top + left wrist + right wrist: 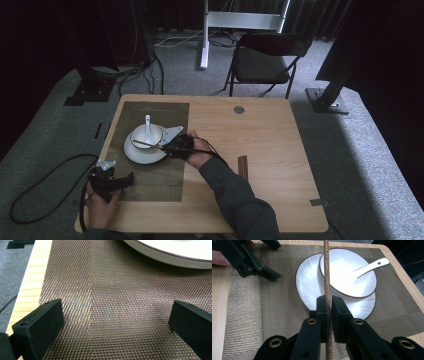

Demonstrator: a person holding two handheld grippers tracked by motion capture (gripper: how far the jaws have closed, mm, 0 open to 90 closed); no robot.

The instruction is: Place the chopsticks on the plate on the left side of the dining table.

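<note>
Left hand-held gripper sits at the near left corner of the woven placemat, jaws spread wide with nothing between them. No readable writing or labels anywhere that I can spot. Count so far: one white plate, one white bowl on it, one white spoon leaning in the bowl, one chopstick. The chopstick's a thin, dark brown wood stick, lying across the bowl's rim. Right hand-held gripper is pinching it, just over the plate's edge on the tabletop.
</note>
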